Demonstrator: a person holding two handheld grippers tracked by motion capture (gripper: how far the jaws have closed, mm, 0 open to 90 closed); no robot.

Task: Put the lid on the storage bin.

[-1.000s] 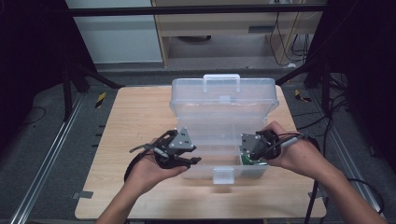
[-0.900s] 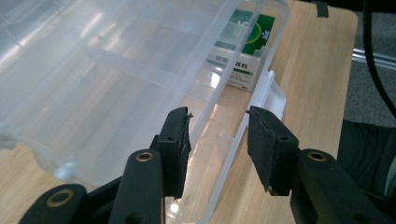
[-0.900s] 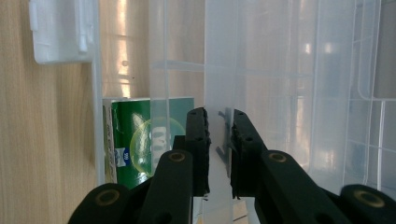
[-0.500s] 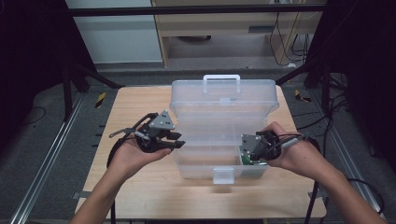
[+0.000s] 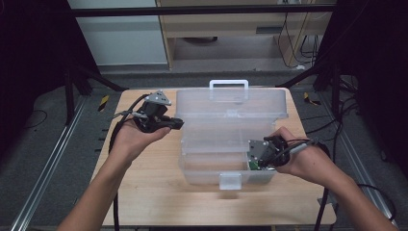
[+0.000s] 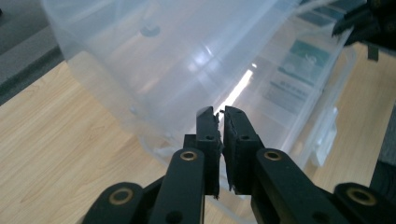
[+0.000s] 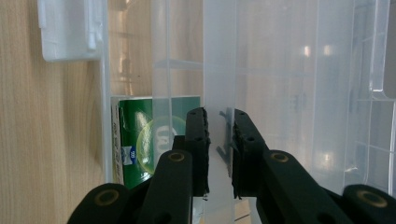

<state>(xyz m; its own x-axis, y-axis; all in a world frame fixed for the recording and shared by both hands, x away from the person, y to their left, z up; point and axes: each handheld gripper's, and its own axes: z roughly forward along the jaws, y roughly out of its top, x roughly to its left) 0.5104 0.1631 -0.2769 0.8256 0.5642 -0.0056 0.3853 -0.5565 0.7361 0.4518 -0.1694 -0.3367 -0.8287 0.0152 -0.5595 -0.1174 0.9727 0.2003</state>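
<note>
In the high view, a clear plastic box (image 5: 231, 139) is sitting in the middle of the wooden worktop (image 5: 144, 192), its lid (image 5: 232, 103) standing open towards the far edge, with a white handle (image 5: 229, 85) on top and a white latch (image 5: 230, 180) on the near wall. The left tongs (image 5: 177, 124) are hanging just beside the left end of the lid, their jaws having just been closing, with nothing between them. The right tongs (image 5: 251, 159) are reaching into the box at its right front corner, next to a green packet (image 5: 252, 166).

In the left gripper view, the left tongs (image 6: 220, 114) are showing their two black jaws pressed together and empty, pointing at the rounded wall of the box (image 6: 187, 60), with the worktop (image 6: 60, 140) lying below it.

In the right gripper view, the right tongs (image 7: 219, 116) are clamping a thin clear wall (image 7: 218, 60) of the box between nearly closed jaws. The green packet (image 7: 144, 140) is standing in a compartment just beside that wall, and the latch (image 7: 70, 30) is jutting out over the worktop (image 7: 46, 140).
</note>
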